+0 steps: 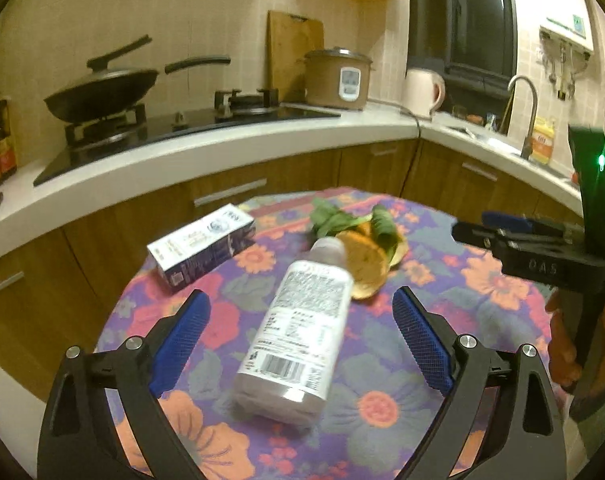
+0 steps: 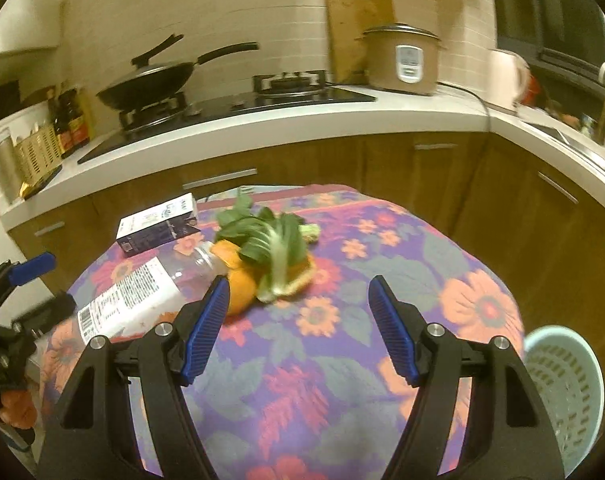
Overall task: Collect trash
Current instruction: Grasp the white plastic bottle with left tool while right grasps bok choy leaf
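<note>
Setting: kitchen corner with a white countertop (image 1: 206,148), wooden cabinet fronts below, a black wok (image 1: 102,92) on the gas hob, and a rice cooker (image 1: 338,78) beside an upright cutting board (image 1: 292,52).
Work surface: small table under a floral cloth (image 2: 342,344), standing in front of the cabinets.
Plastic bottle (image 1: 298,320): lying on its side on the cloth, cap end pointing away toward the peel, barcode end nearest the left wrist camera.
Carton (image 1: 200,246): small white-and-purple box lying flat at the far left of the cloth, apart from the bottle.
Orange peel (image 2: 242,284): near the cloth's middle, touching the bottle's cap end.
Leafy greens (image 2: 262,236): draped over the peel.
Basket (image 2: 562,392): pale green, perforated, beside the table's right edge.
Left gripper (image 1: 300,324): jaws wide apart, bottle between them, pads not pressing on it.
Right gripper (image 2: 298,308): jaws apart over bare cloth, nothing held; left pad tip just beside the peel.
</note>
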